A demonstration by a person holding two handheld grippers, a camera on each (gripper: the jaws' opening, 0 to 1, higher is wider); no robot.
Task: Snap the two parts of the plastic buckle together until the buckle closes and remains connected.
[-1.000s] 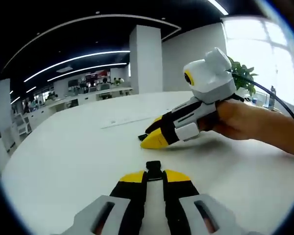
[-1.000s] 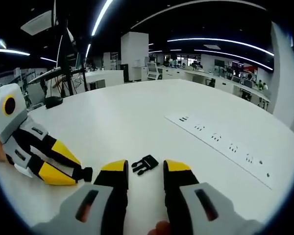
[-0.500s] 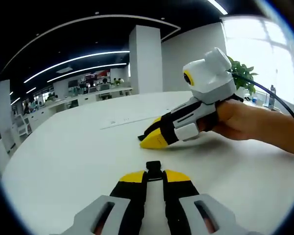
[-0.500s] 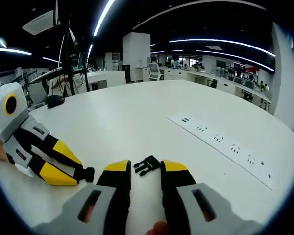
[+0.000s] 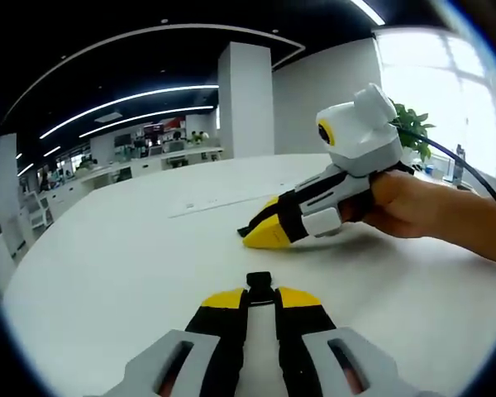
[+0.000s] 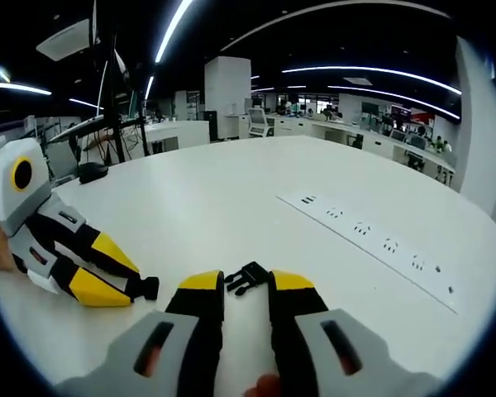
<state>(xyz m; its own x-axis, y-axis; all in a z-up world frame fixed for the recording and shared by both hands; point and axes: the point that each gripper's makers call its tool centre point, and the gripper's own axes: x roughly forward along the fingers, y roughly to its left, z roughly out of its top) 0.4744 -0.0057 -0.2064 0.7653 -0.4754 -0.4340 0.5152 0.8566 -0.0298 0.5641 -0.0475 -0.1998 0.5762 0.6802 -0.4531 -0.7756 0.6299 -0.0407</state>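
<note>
Two black buckle parts are apart over a white table (image 5: 107, 273). My left gripper (image 5: 260, 296) is shut on one buckle part (image 5: 259, 283), which sticks out past its yellow tips. In the right gripper view that left gripper (image 6: 139, 285) lies low at the left, the black part (image 6: 149, 287) at its tip. My right gripper (image 6: 246, 281) has narrowed onto the other buckle part (image 6: 246, 275), which sits between its fingertips. In the left gripper view the right gripper (image 5: 252, 231) rests on the table in a person's hand (image 5: 413, 203), a black bit (image 5: 241, 232) at its tip.
A long white socket strip (image 6: 372, 241) lies flat on the table to the right, also seen as a strip (image 5: 207, 204) in the left gripper view. A black round object (image 6: 91, 171) sits at the table's far left edge. A plant (image 5: 409, 124) stands behind the hand.
My right gripper's jaws have drawn in around the buckle part, from a clear gap to touching it. The left gripper stays shut on its part and has hardly moved.
</note>
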